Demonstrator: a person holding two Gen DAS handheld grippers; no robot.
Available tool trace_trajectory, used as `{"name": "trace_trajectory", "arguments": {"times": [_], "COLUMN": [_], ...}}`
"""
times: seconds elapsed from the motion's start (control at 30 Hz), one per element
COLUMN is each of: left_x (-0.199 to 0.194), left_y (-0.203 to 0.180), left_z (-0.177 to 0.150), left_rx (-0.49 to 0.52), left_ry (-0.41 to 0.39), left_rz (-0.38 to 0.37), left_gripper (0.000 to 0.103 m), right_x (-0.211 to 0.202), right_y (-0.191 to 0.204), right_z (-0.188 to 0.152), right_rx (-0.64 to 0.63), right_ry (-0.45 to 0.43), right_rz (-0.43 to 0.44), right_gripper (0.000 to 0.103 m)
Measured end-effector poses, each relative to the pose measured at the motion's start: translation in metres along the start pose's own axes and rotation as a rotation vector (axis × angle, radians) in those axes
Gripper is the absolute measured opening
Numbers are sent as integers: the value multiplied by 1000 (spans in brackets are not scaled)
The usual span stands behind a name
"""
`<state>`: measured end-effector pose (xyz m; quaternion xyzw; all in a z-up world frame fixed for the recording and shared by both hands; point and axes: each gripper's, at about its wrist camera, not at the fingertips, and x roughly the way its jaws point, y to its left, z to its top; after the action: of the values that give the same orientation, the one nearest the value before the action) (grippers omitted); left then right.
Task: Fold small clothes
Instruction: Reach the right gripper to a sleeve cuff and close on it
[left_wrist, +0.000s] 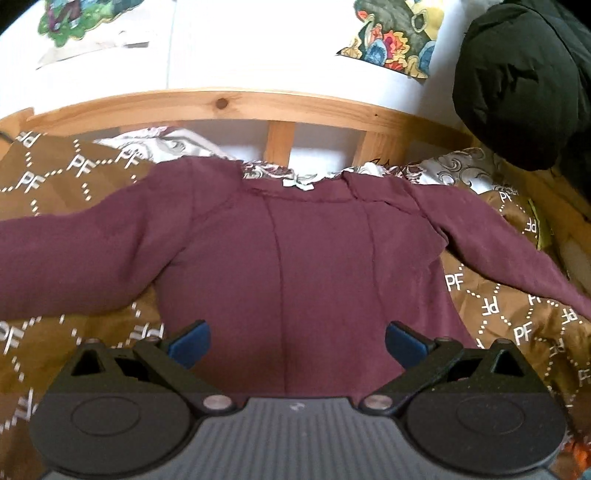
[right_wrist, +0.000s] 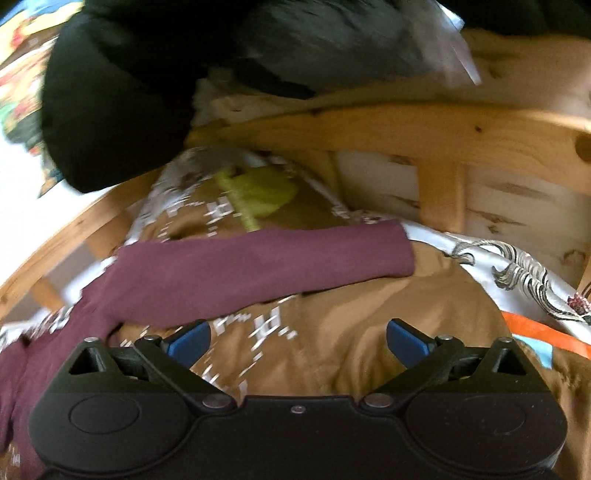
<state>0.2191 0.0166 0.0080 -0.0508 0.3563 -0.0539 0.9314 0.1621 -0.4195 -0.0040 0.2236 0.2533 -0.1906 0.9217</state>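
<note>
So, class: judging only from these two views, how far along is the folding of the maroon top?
Done: the maroon top lies flat on the brown bedspread, sleeves spread. In hand: nothing; the left gripper and right gripper are both open and empty. Left: every fold, starting perhaps with the right sleeve.
</note>
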Motion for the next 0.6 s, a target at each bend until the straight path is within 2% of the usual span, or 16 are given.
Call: {"name": "trace_trajectory", "arguments": {"times": [0.17, 0.3, 0.43, 0.5, 0.53, 0.57, 0.6], "left_x": [2, 9, 16, 17, 18, 18, 19], "left_y": [14, 21, 28, 32, 34, 37, 39], "left_z": [-18, -19, -16, -16, -17, -17, -17], "left_rx": [54, 45, 12, 10, 7, 1, -8], "left_ry": [-101, -85, -78, -83, -83, -82, -77], "left_rz": [7, -5, -28, -34, -32, -31, -31], "left_gripper": [102, 102, 102, 102, 102, 102, 102], "right_x": [30, 50, 70, 76, 78, 79, 79], "right_y": [-22, -35, -35, -33, -31, -30, -28], "right_z": [12, 18, 25, 28, 29, 31, 32], "right_rx": [158, 276, 303, 313, 320, 322, 318], "right_ry": [-13, -9, -37, -54, -61, -69, -79], "right_rz": [-107, -148, -189, -213, -224, -235, -234], "right_gripper": [88, 83, 74, 54, 50, 41, 26]}}
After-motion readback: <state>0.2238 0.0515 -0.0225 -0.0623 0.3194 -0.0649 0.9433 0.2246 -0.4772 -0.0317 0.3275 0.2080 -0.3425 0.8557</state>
